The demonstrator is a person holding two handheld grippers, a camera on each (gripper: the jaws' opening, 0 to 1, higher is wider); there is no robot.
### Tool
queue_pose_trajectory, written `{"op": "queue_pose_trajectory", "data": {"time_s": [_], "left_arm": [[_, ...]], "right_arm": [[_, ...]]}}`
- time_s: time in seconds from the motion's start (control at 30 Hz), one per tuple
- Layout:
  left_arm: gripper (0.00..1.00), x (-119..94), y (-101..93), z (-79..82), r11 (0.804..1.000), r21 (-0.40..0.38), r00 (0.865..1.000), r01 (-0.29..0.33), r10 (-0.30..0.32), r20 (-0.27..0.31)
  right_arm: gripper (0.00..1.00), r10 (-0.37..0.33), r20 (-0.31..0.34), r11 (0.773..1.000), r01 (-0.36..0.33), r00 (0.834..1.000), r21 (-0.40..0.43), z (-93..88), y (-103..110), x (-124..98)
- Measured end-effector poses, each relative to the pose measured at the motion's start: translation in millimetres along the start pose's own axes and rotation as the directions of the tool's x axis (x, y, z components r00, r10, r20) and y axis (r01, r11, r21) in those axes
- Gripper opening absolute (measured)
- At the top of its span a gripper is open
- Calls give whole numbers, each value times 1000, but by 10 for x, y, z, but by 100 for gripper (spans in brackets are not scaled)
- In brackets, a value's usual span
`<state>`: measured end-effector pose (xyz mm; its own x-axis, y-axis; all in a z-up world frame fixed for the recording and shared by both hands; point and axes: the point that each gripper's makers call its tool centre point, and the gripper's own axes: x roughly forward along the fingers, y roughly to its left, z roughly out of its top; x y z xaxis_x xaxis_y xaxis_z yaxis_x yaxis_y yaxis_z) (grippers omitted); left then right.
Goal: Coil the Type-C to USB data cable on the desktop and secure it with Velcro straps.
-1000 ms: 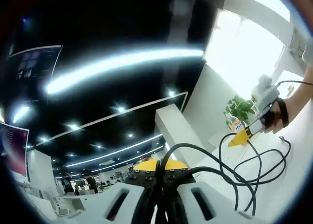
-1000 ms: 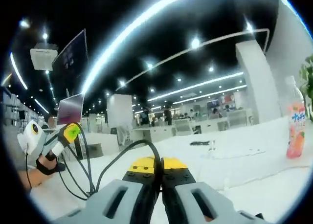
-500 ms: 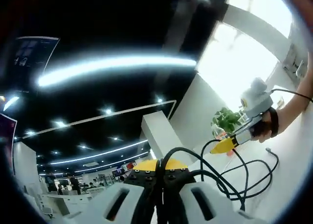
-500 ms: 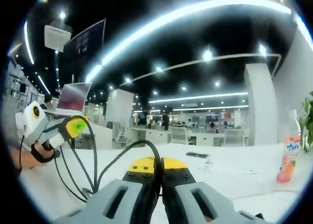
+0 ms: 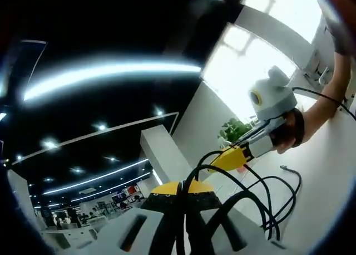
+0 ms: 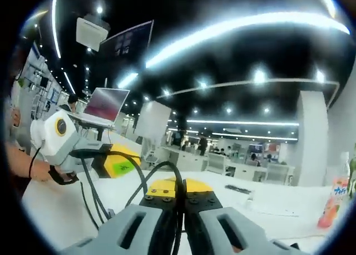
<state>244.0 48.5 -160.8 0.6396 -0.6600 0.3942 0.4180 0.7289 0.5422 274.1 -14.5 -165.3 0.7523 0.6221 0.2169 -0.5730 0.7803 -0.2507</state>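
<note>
The black data cable [image 5: 266, 202] hangs in several loose loops over the white desktop [image 5: 328, 177], with one plug end [image 5: 282, 167] dangling free. My left gripper [image 5: 179, 192] is shut on a strand that arches up from its yellow tips. The right gripper [image 5: 227, 160] comes in from the right in a person's hand [image 5: 283, 137], close to the left one. In the right gripper view, my right gripper [image 6: 179, 191] is shut on the cable [image 6: 149, 174], and the left gripper [image 6: 119, 165] sits near on the left with loops [image 6: 92, 195] below it.
A potted plant [image 5: 236, 130] stands at the far edge of the desk. An orange drink bottle [image 6: 334, 202] is at the right. An open laptop [image 6: 103, 104] sits raised at the back left. The desktop [image 6: 50, 210] spreads below both grippers.
Both grippers have drawn closer together, each now larger in the other's view. The cable loops between them have tightened. Both views have tilted.
</note>
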Motion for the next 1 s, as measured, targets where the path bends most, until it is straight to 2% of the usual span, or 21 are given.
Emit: {"op": "queue_pose_trajectory", "data": {"time_s": [0.17, 0.3, 0.43, 0.5, 0.67, 0.8, 0.97, 1.0], "left_arm": [[2, 7, -74, 9, 1000, 22, 1000, 20, -20, -4], [2, 9, -85, -7, 999, 41, 1000, 21, -21, -16], [3, -2, -102, 38, 1000, 9, 1000, 28, -28, 1], [3, 5, -126, 28, 999, 14, 999, 34, -33, -6], [6, 14, -134, 2, 999, 23, 999, 35, -35, -16], [9, 10, -110, -31, 999, 47, 999, 25, -23, -32], [9, 10, -94, -39, 998, 59, 999, 15, -13, -39], [9, 9, -88, -45, 998, 66, 999, 13, -10, -44]], "right_arm": [[3, -27, 22, 999, 28, 999, -26, 77, 4, -1], [3, -18, 42, 999, 19, 999, -39, 147, 62, -3], [3, -31, 44, 996, 34, 999, -78, 160, 51, 16], [3, -30, 42, 997, 32, 999, -68, 155, 49, 6], [3, 30, 76, 997, -25, 997, -68, 258, 204, -32], [3, 67, 80, 996, -62, 995, -64, 267, 307, -23], [3, 113, 94, 994, -113, 989, -8, 287, 366, -37], [3, 138, 96, 990, -139, 986, 8, 287, 409, -40]]}}
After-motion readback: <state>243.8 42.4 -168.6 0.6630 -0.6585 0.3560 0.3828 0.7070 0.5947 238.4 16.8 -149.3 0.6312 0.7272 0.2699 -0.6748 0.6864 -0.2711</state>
